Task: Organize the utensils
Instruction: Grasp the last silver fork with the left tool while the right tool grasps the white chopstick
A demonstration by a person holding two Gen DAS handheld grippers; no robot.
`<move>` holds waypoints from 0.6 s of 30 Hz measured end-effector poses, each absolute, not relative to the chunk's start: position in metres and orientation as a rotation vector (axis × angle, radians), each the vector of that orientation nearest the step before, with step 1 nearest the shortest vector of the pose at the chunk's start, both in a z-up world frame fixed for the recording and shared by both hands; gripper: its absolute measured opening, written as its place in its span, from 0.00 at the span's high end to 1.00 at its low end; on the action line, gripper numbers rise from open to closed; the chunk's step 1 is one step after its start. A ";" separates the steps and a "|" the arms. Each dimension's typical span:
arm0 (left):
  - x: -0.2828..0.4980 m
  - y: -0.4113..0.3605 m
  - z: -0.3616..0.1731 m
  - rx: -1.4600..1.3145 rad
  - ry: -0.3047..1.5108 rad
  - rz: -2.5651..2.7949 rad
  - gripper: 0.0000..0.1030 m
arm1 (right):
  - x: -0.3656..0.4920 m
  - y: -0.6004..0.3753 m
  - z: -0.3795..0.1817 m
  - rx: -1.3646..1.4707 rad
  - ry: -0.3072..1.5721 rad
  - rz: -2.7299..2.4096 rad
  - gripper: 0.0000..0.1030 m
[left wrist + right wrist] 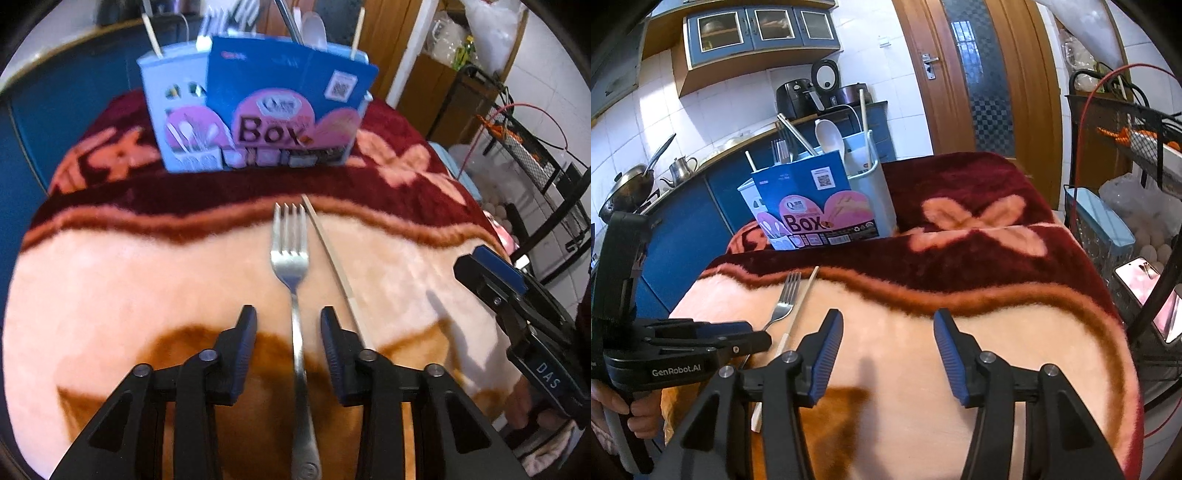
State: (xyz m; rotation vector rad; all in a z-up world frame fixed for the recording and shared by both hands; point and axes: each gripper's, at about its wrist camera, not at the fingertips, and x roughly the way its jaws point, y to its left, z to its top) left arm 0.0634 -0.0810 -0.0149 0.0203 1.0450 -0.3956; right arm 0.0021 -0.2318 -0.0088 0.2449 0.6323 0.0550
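On the blanket-covered table (92,295), a metal fork (291,258) lies flat with its tines toward the utensil holder (177,110). A pale chopstick (332,258) lies just beside the fork on its right, angled slightly, apart from it along most of its length.

The left gripper (289,321) is lowered over the fork handle with its jaws spread, one finger on each side of the handle. No pad touches the metal. This straddling position aligns the jaws for a pinch across the narrow handle, which is judged to be the step in hand. The chopstick lies close to the right finger, so closing may catch it as well.

The right gripper (888,332) hovers over bare blanket with its jaws spread wide and nothing between them. It stands well apart from the fork, probably kept clear of the left gripper's working area.

The utensil holder stands upright at the far side of the table, with a blue printed card marked "Box" (288,92) leaning against its front. It contains forks, a white spoon (829,138), metal rods and several chopsticks, all upright. Compartment divisions cannot be told.
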 end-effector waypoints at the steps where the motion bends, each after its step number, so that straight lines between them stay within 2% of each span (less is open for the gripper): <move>1: 0.065 -0.084 -0.015 0.033 1.062 -0.398 0.76 | 0.003 -0.233 -0.009 0.248 0.633 0.056 0.47; 2: 0.067 -0.085 -0.015 0.039 1.077 -0.408 0.83 | 0.002 -0.234 -0.010 0.251 0.634 0.057 0.46; 5: 0.073 -0.090 -0.017 0.056 1.133 -0.438 0.94 | 0.003 -0.235 -0.012 0.258 0.636 0.059 0.46; 10: 0.079 -0.086 -0.018 0.027 1.147 -0.449 0.96 | 0.003 -0.235 -0.015 0.268 0.643 0.066 0.46; 18: 0.062 -0.064 -0.013 -0.077 1.009 -0.451 0.97 | 0.004 -0.227 -0.010 0.240 0.654 0.075 0.46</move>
